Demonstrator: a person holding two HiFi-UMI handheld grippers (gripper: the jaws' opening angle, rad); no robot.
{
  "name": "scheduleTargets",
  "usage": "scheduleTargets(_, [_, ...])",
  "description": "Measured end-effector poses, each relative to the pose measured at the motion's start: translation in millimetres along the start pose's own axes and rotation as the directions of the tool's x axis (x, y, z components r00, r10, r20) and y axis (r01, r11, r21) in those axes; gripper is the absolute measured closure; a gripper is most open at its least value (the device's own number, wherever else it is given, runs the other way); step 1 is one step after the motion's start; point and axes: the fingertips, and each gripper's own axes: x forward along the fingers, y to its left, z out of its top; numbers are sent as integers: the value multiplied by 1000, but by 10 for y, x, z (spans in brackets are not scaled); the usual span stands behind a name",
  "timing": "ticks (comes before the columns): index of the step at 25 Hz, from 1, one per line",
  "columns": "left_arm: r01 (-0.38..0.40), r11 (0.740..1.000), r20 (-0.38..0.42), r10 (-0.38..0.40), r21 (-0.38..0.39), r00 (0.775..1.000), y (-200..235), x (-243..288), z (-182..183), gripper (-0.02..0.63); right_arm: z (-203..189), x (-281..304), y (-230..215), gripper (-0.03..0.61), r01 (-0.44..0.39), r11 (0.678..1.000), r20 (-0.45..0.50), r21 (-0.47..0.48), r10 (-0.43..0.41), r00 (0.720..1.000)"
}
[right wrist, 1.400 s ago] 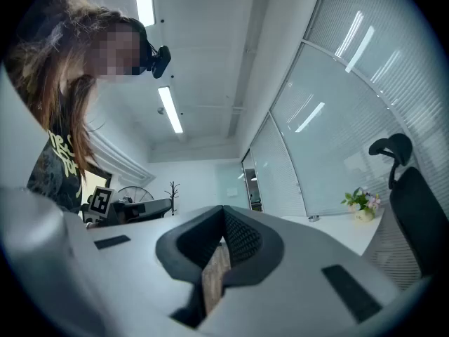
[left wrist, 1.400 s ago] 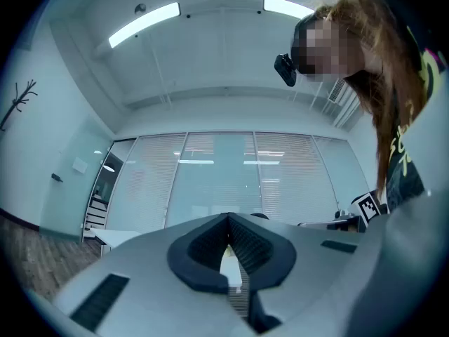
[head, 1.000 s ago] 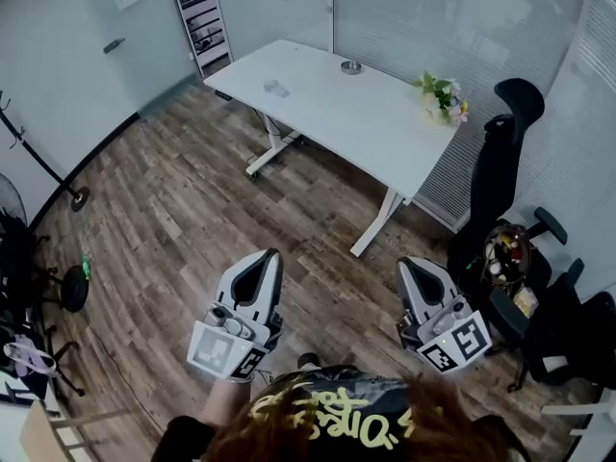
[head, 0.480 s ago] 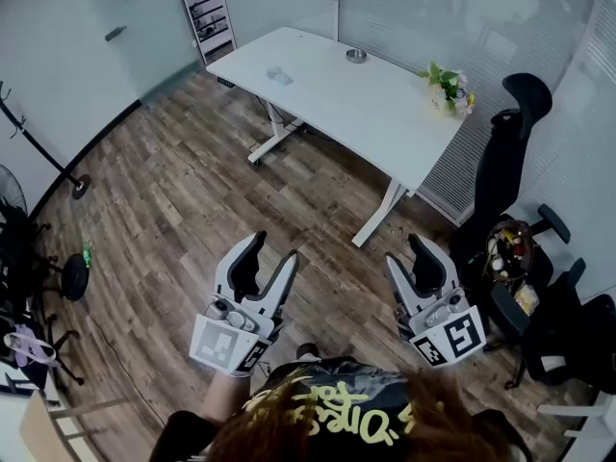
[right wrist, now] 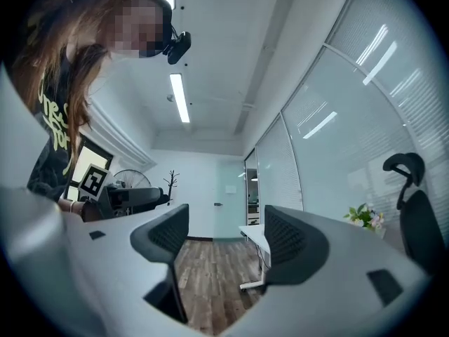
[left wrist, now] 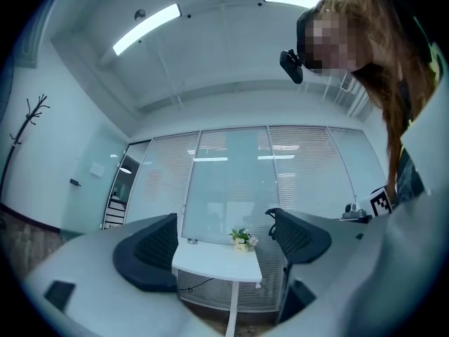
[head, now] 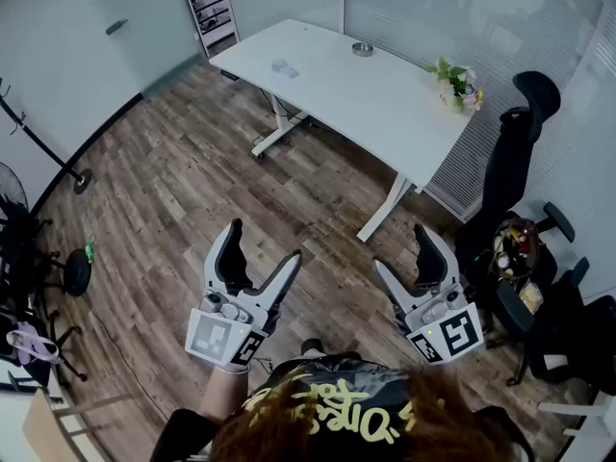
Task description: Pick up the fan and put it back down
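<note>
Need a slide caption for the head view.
Left gripper and right gripper, jaws just opened, nothing between them, over wood floor before the white desk; fan untouched at far left.

Streaked brown and grey planks are shown by the wooden floor [head: 173, 191]. Plain white is seen on the rectangular desk [head: 366, 85] at twelve o'clock. Green leaves with pink and yellow blossoms are borne by the small flower pot [head: 455, 77]. Black is shown by the high-backed office chair [head: 505, 166] at two o'clock and the round wire fan [head: 8, 195] at nine. Yellow lettering is printed on the black shirt [head: 327, 407].
</note>
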Motion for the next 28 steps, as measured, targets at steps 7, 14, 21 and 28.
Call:
scheduleTargets(7, [3, 1000, -7, -3, 1, 1000, 308, -90, 21, 187, -98, 232, 137, 261, 0, 996, 9, 85, -1, 1000])
scheduleTargets(14, [30, 999, -26, -30, -20, 999, 618, -202, -25, 187, -229, 485, 356, 261, 11, 993, 10, 117, -13, 1000])
scheduleTargets(21, [14, 999, -31, -15, -36, 999, 902, -174, -118, 189, -347, 773, 391, 261, -12, 992, -2, 128, 13, 1000])
scheduleTargets(28, [-25, 1000, -1, 25, -16, 1000, 1249, 133, -146, 189, -468, 1336, 202, 261, -79, 989, 8, 128, 79, 997])
